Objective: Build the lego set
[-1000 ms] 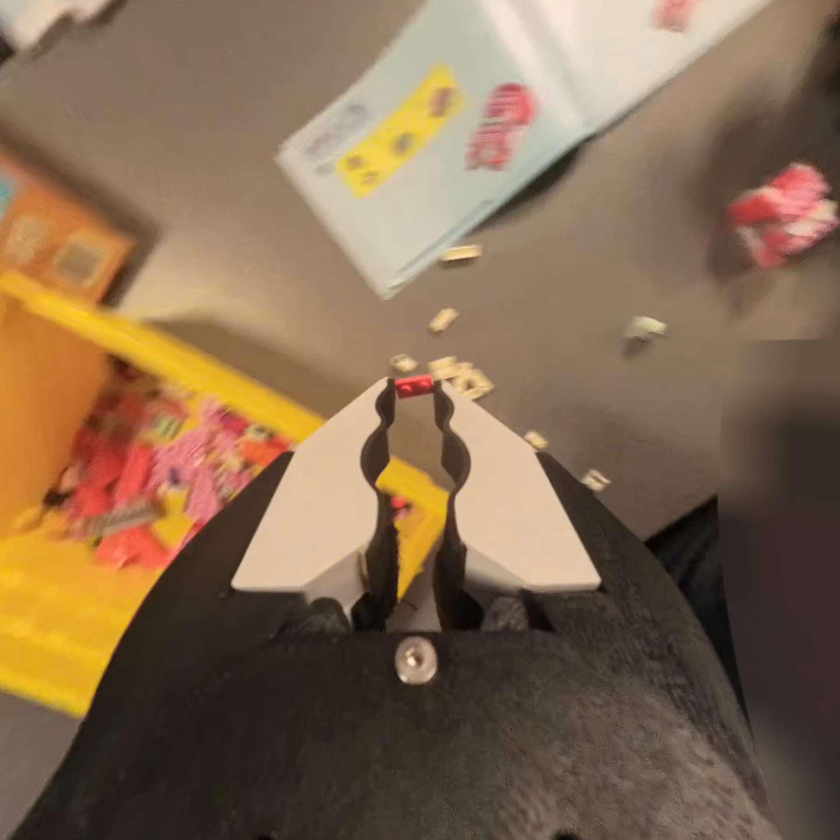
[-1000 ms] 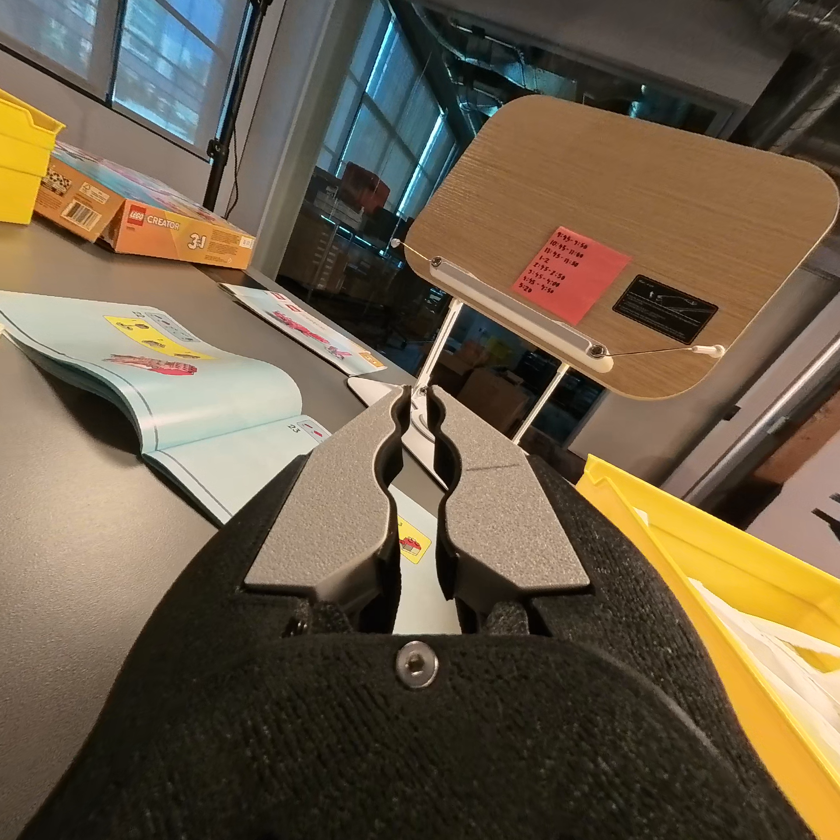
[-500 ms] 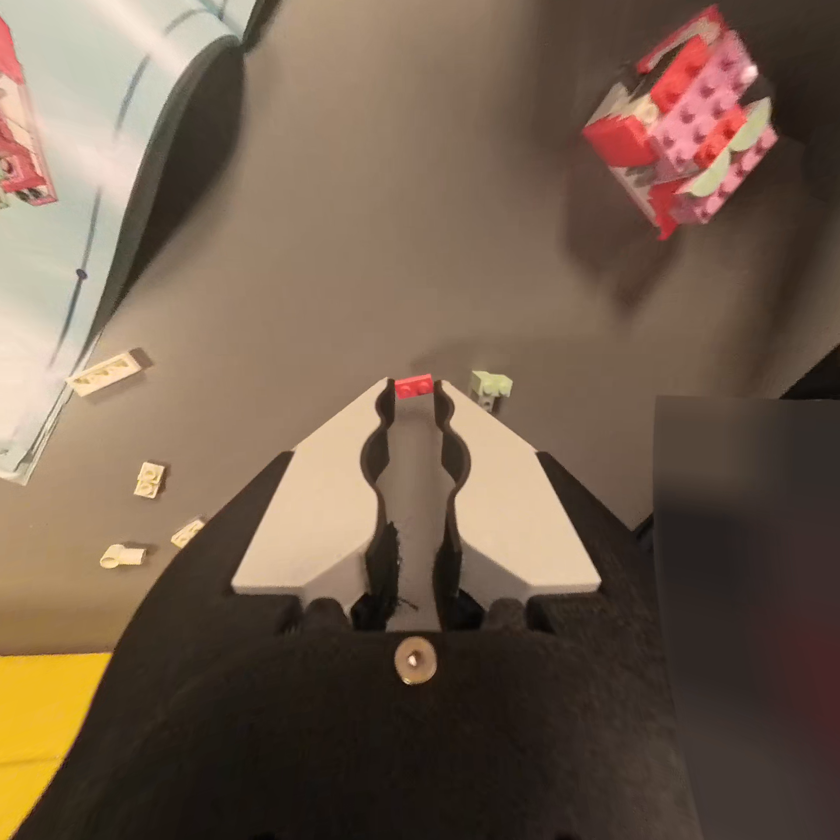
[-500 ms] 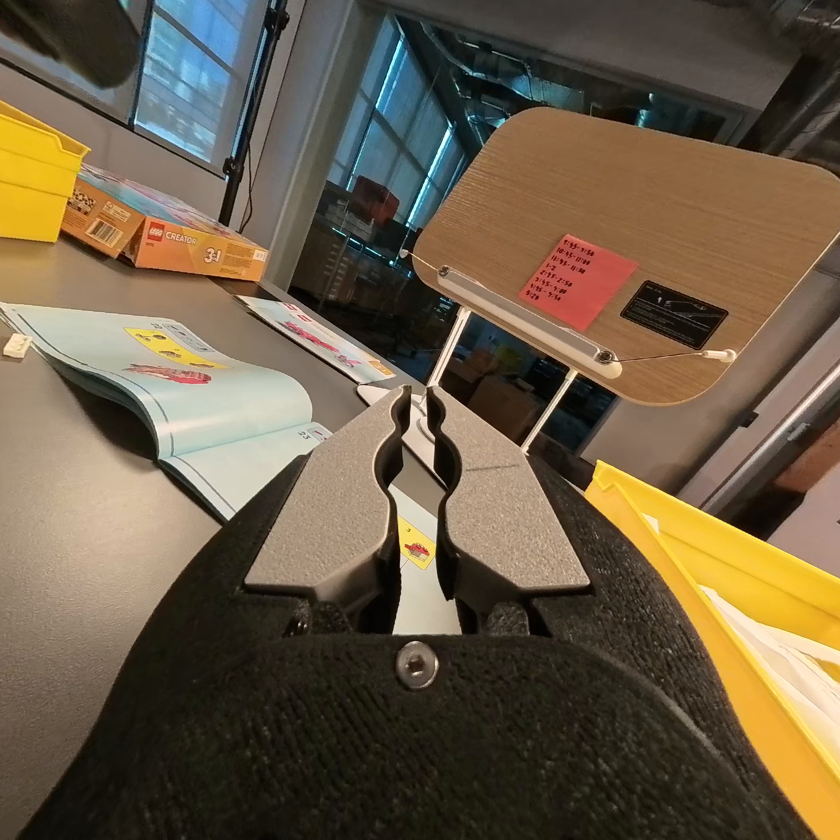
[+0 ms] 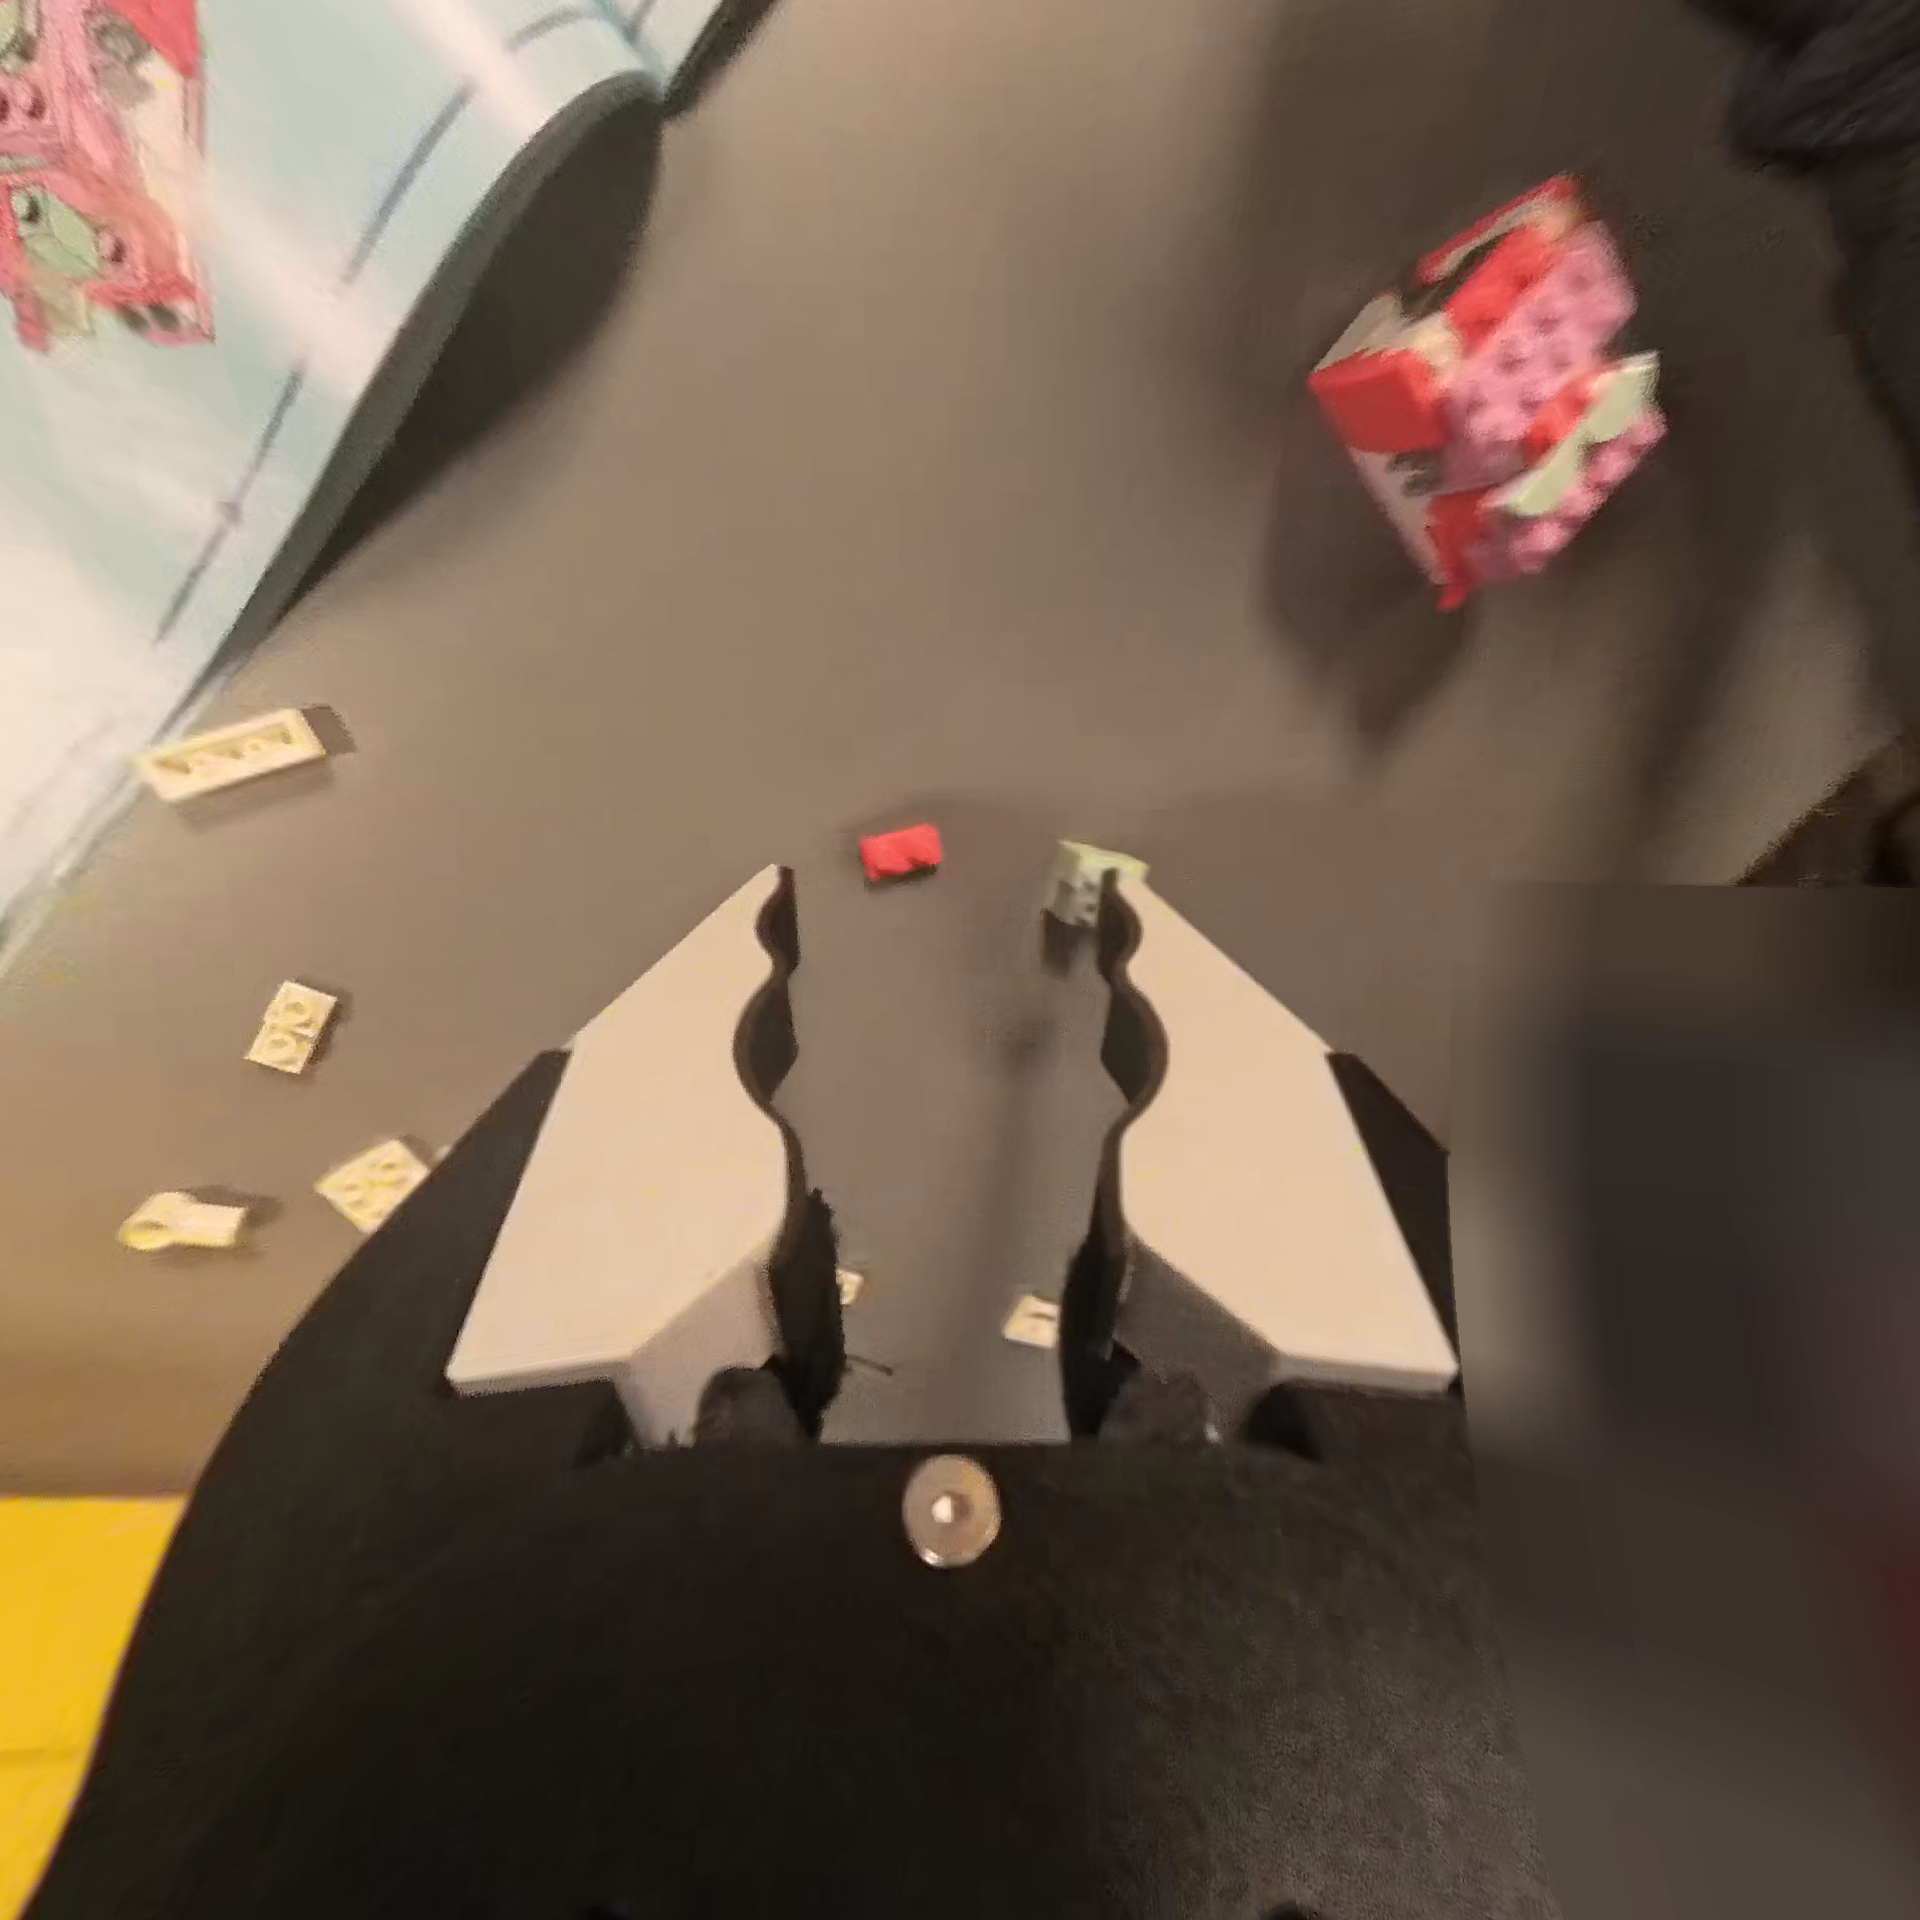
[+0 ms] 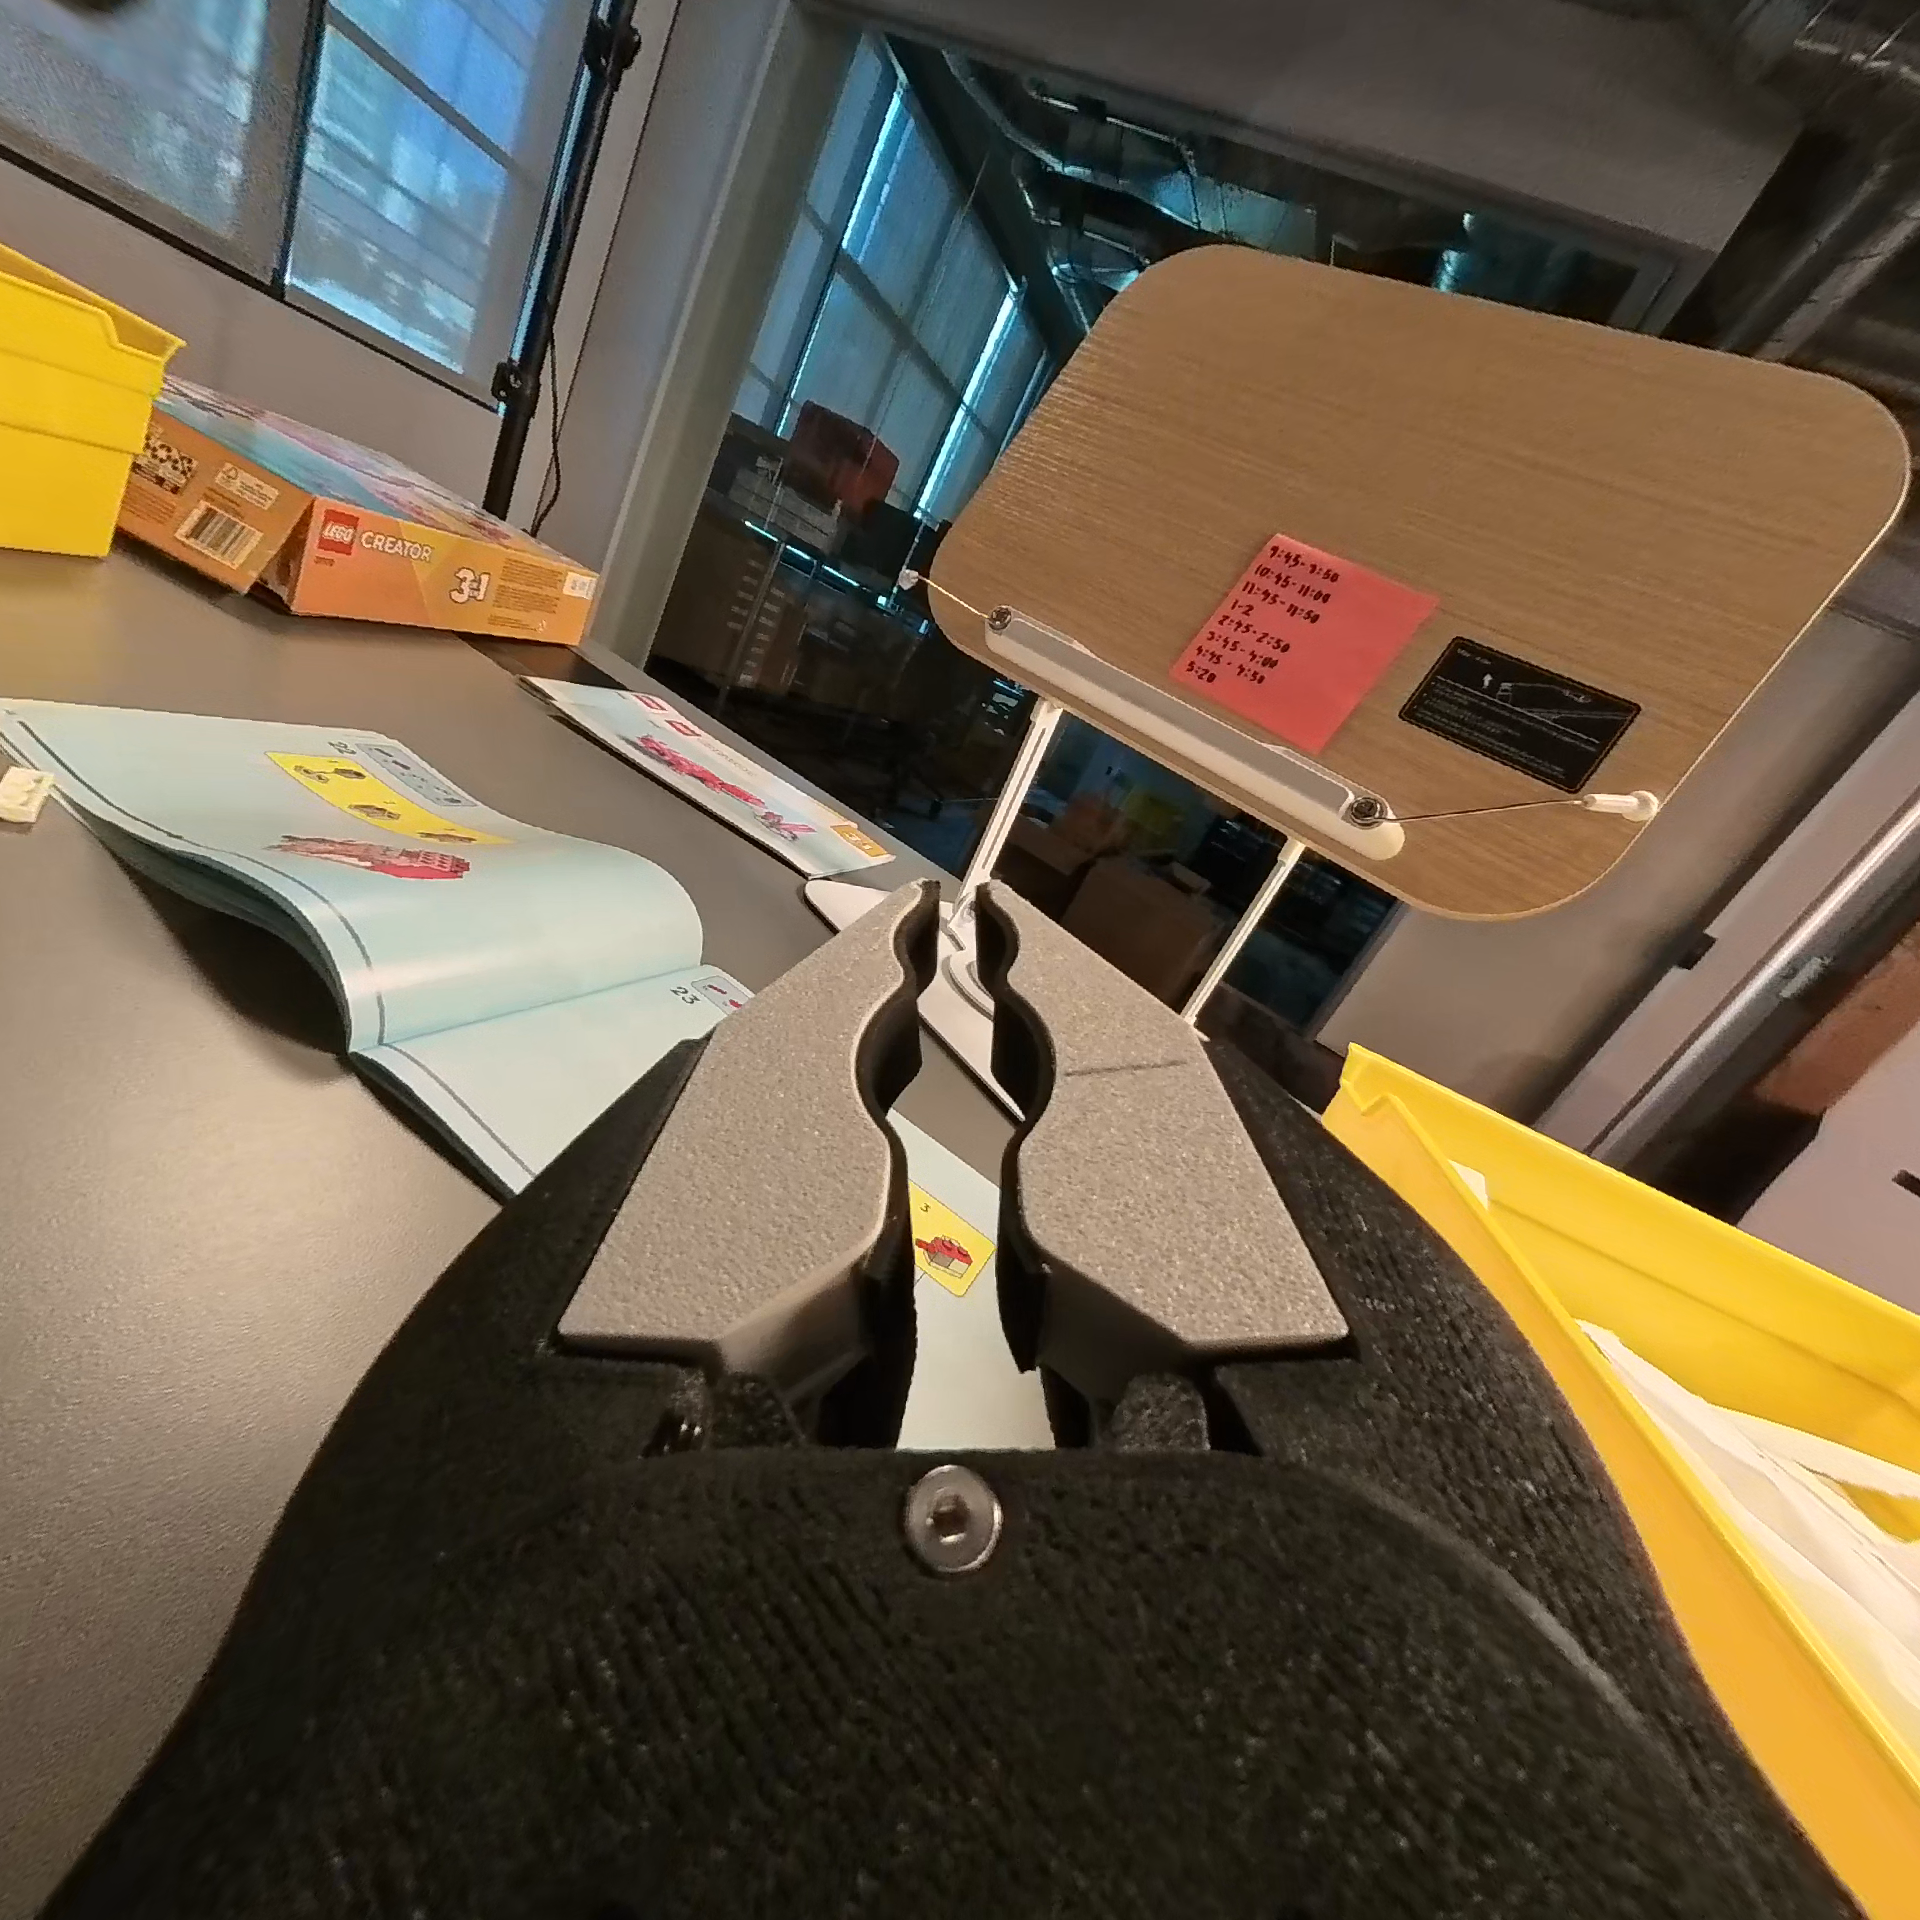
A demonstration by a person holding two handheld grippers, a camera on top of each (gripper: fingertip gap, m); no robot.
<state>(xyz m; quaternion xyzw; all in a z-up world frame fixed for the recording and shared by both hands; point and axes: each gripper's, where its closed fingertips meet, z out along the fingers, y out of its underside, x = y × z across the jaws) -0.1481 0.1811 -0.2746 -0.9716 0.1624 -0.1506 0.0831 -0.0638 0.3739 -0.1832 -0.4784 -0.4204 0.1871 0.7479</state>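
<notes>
My left tongs (image 5: 945, 883) gape wide over the worktop (image 5: 935, 520), red brick (image 5: 902, 855) lying loose just ahead between tips, long axis crosswise, green piece (image 5: 1081, 899) beside right tip; right tongs (image 6: 948, 896) nearly closed, empty.

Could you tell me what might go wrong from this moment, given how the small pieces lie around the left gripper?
1. The small red brick lies loose ahead of the open left gripper; a nudge could push it away.
2. The pale green piece sits right at the right-hand fingertip and may get knocked or caught by mistake.
3. Cream plates are scattered beside the gripper body, so a sweep could scatter them further.
</notes>
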